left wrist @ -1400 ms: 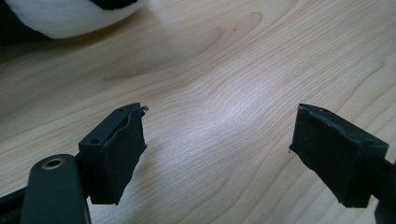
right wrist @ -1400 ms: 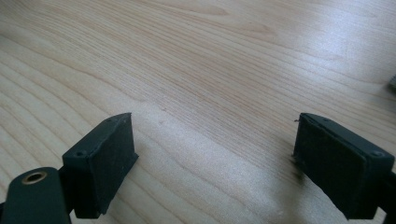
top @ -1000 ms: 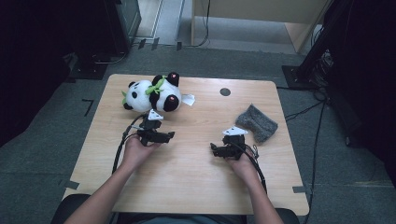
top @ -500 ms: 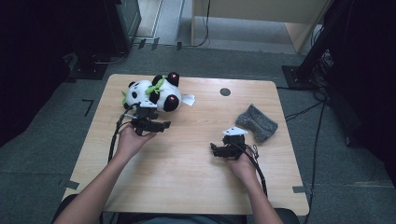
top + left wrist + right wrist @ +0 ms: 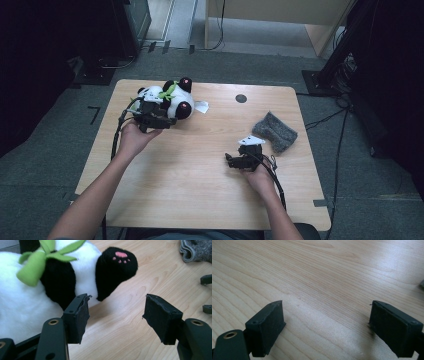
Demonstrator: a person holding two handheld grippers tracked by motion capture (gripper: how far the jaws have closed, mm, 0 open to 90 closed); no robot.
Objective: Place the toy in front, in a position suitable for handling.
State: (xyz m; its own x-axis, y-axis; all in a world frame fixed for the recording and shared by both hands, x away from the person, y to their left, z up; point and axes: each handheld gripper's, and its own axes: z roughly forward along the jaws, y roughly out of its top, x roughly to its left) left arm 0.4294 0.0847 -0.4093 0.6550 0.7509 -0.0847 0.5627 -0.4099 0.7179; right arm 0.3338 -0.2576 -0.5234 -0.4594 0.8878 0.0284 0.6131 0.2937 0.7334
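**Left gripper closing in on the toy panda**

At the table's (image 5: 200, 190) ten o'clock corner, the toy panda (image 5: 167, 97) is lying on its side, a green bow at its neck and a pink-soled paw (image 5: 117, 267) sticking out toward the middle of the tabletop. The left gripper (image 5: 159, 119) is sitting just at the panda's six o'clock edge, and the work in hand looks like the approach to a grasp. Its jaws have just been closing, yet they are standing apart with bare wood between them; the left pad (image 5: 77, 315) is lying right by the panda's black fur, not pinching it. The next move, as I judge it, calls for pushing forward until a limb or the body sits between the pads, then finishing the squeeze. The left forearm is reaching diagonally from six o'clock toward eleven, wrist roughly level.

Over at four o'clock, the right gripper (image 5: 235, 160) is resting low over the wood, jaws spread wide and holding nothing, pointing toward nine o'clock. A grey cloth (image 5: 275, 132) is lying near it at its two o'clock.
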